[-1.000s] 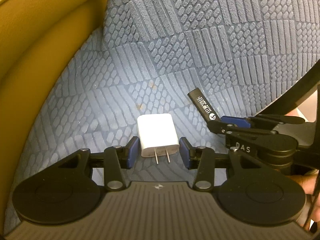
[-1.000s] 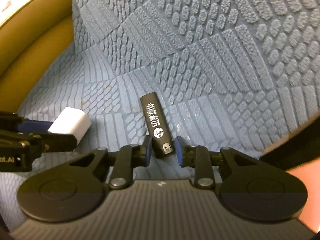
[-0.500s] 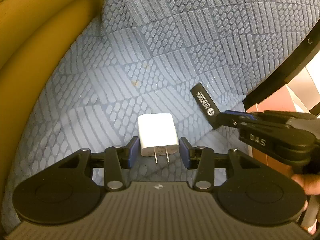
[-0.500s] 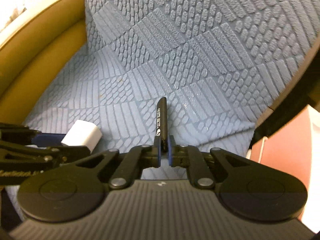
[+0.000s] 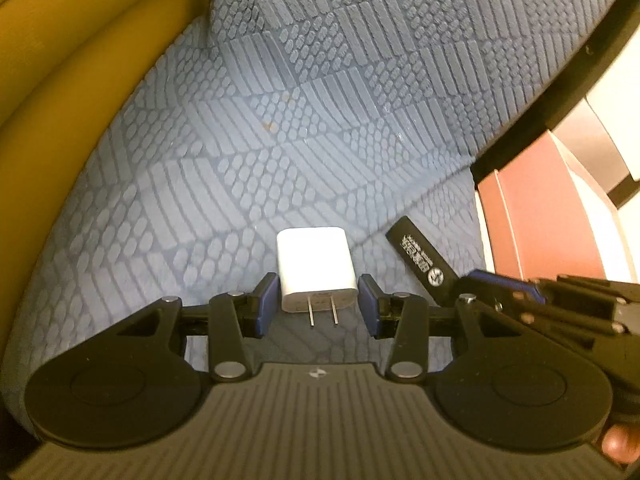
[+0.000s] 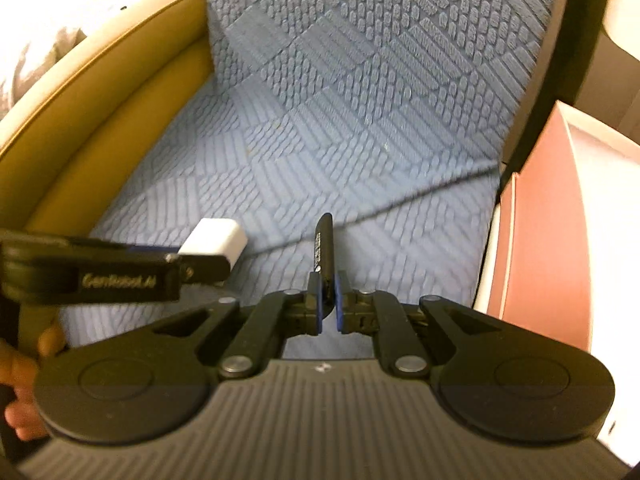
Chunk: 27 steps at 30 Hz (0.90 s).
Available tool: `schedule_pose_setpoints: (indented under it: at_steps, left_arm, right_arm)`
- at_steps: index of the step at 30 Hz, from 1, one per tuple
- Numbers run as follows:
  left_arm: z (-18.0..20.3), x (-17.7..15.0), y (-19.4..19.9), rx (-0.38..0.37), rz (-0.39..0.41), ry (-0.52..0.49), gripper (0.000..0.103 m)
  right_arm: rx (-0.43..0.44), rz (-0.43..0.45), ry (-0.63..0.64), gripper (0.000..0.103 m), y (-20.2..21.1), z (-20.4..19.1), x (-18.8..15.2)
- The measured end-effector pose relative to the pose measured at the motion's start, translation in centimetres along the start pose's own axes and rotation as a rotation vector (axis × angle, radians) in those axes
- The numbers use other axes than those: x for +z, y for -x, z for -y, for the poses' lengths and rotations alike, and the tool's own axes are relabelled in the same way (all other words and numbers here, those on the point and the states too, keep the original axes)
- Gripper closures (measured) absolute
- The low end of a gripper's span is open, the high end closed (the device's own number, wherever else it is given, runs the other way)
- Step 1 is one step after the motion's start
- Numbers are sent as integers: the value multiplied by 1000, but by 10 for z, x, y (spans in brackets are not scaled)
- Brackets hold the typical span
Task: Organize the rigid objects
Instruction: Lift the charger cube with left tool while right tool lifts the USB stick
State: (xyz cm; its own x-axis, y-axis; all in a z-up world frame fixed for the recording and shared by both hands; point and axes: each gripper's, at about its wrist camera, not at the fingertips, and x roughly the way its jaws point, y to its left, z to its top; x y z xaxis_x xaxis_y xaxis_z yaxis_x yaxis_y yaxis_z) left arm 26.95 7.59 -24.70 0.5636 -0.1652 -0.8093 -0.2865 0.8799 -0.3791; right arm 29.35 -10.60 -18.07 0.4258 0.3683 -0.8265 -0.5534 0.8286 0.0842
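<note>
On the far left there is a smooth yellow-brown padded arm of the seat (image 5: 80, 80), and next to it the blue bumpy patterned cushion (image 5: 320, 100) that everything hangs over. The left gripper (image 5: 319, 300) has a small white square plastic wall charger (image 5: 316, 264) between its blue pads, and the pads look pressed on its two flat sides, so the tongs are clamped on it. It is held by the sides, probably because they are flat and easy to pinch. The two little metal prongs point back at the camera, where they are out of the way. The charger looks to be up in the air, just above the cushion, near its front edge. A little to the right is the right gripper (image 6: 327, 300). Its tongs are almost together, squeezed tight on a thin black plastic USB stick with white letters (image 6: 325, 248). The stick is held by one end and turned on its thin edge, so most of it pokes forward past the pads. Holding just the end likely makes it easy to drop the stick into something. On the far right, past the dark edge of the seat, stands a reddish-brown box with a white inside (image 6: 560, 216). Both things seem to be on their way there, so that box may be where they belong.
</note>
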Motion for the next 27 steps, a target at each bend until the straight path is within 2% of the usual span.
schedule_pose_setpoints:
  at_steps: [6,11,15,22,24,25,26,27]
  left_arm:
    - [4,-19,9,-12,-11,-14,54]
    - [10,-37,18,-3,-16,-35,54]
    - [7,-43,23,-20,-22,-8,54]
    - [8,-42,20,-25,-26,-6,53]
    - [8,-42,18,-26,-32,-3,51]
    - [7,-41,17,-27,-35,1,47]
    - [6,-40,16,-30,-38,5,46]
    - [6,-40,17,-34,-37,8,45]
  right_arm:
    - [-23,1,4,93,20,-20,-35]
    - [-8,-6,-8,93,33,-34,-61]
    - [4,-37,-20,93,31,-38,-80]
    - [0,-49,-62,91,16,-30,-88]
    - [-21,-53,-73,84,10,-28,-89]
    - [-24,-49,-78,72,8,-27,-88]
    - [-26,-42,-82,65,6,-27,-88]
    - [-28,-35,-83,64,4,-27,-88]
